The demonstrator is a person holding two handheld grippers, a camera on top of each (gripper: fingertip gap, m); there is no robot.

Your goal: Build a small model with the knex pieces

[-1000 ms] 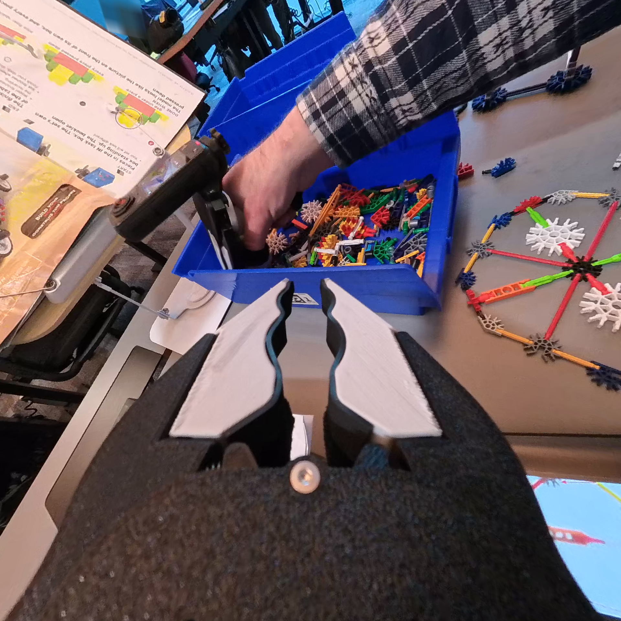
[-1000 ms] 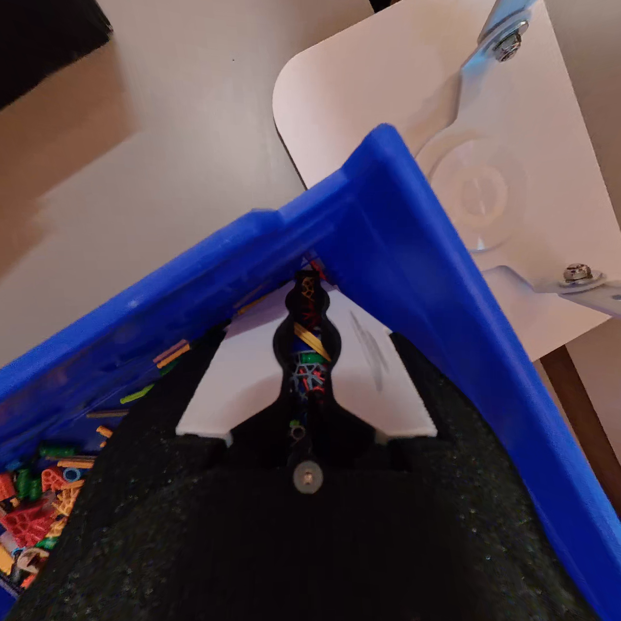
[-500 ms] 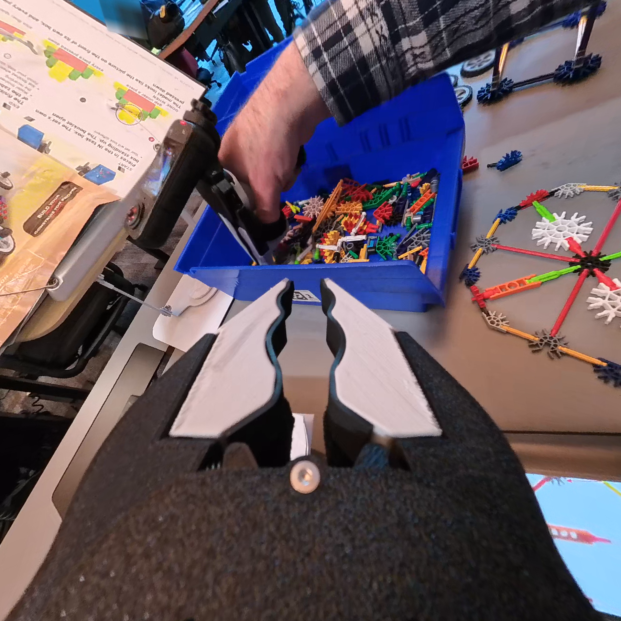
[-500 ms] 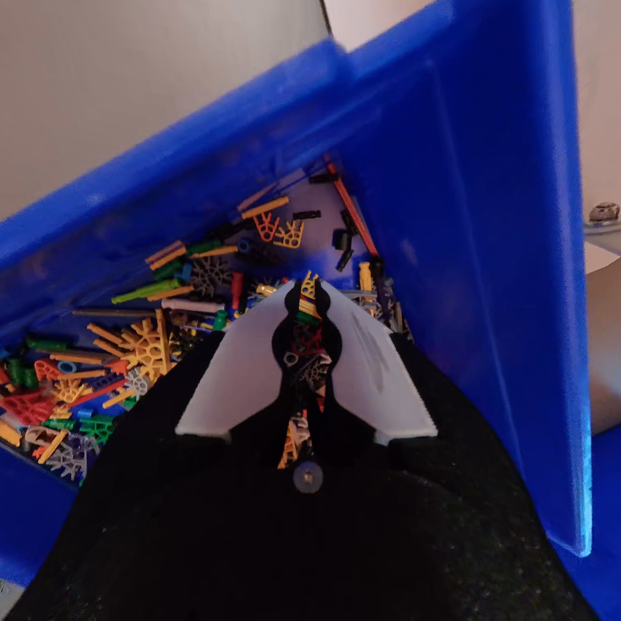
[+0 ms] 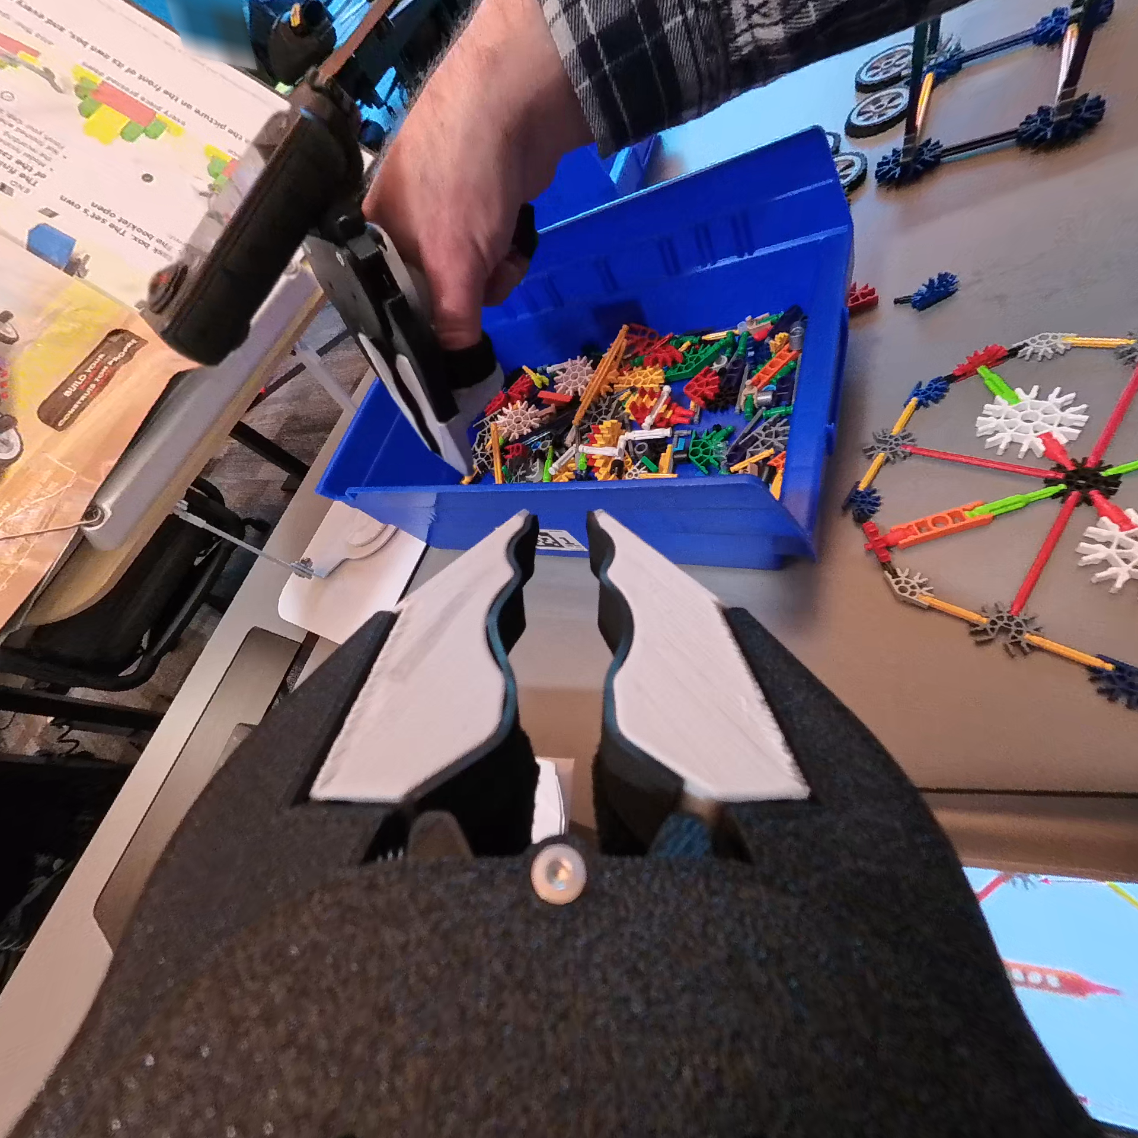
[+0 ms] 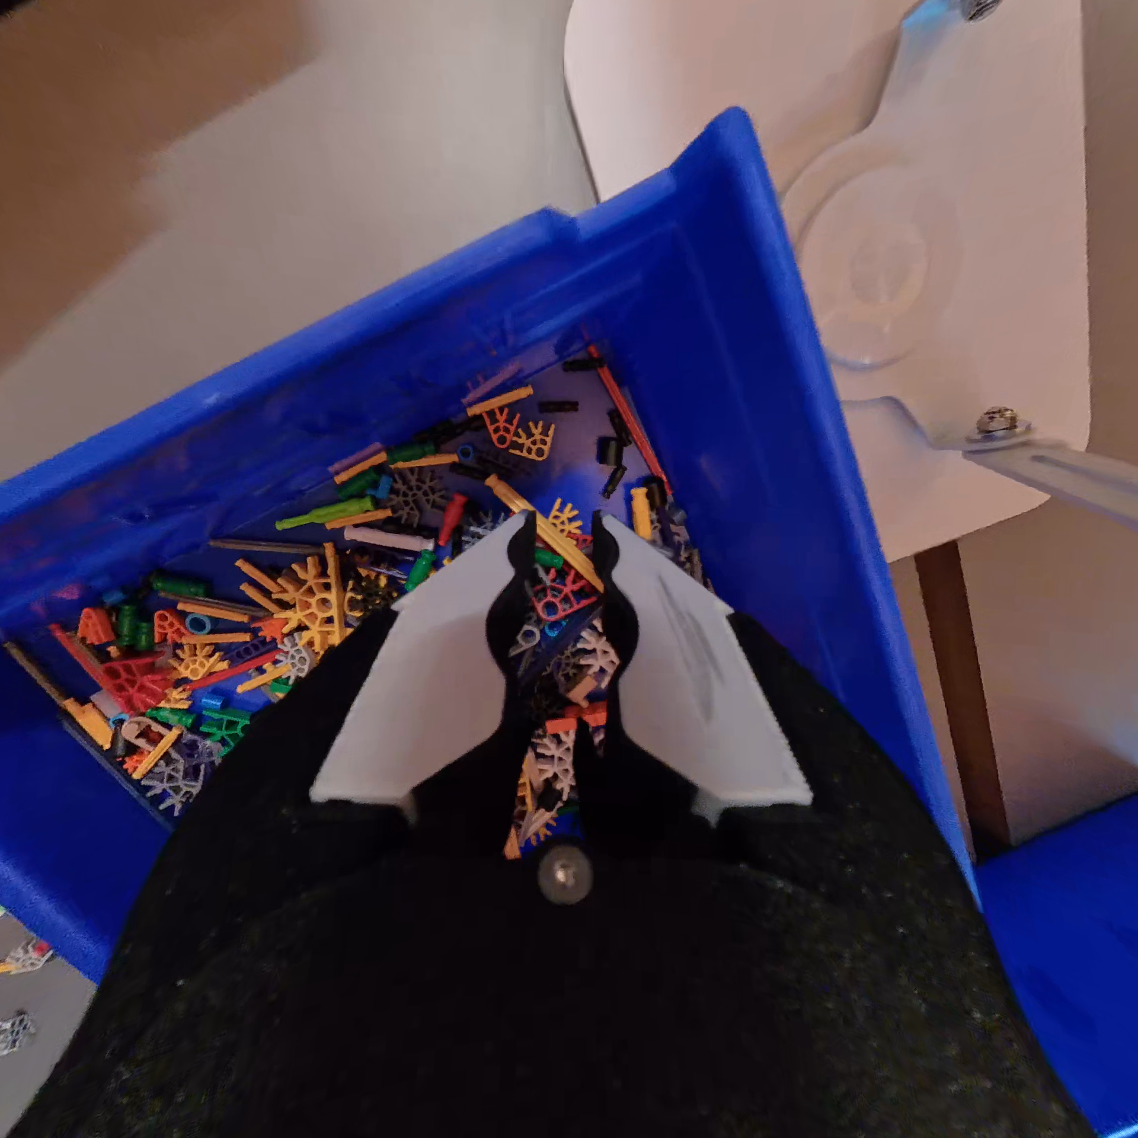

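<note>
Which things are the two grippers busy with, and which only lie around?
At the grippers: right gripper, open, over loose pieces in blue bin; left gripper, open, before the bin.
Lying around: spoked wheel model, instruction sheet.

Right gripper (image 6: 561,529) lifted from blue bin (image 6: 757,382) corner, jaws parted slightly

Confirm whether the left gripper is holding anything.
No: the left gripper hangs open and empty over the table, short of the blue plastic bin.

Loose pieces (image 5: 640,419) lie in the bin (image 5: 616,517) (wheel model (image 5: 1016,492) right of it).
</note>
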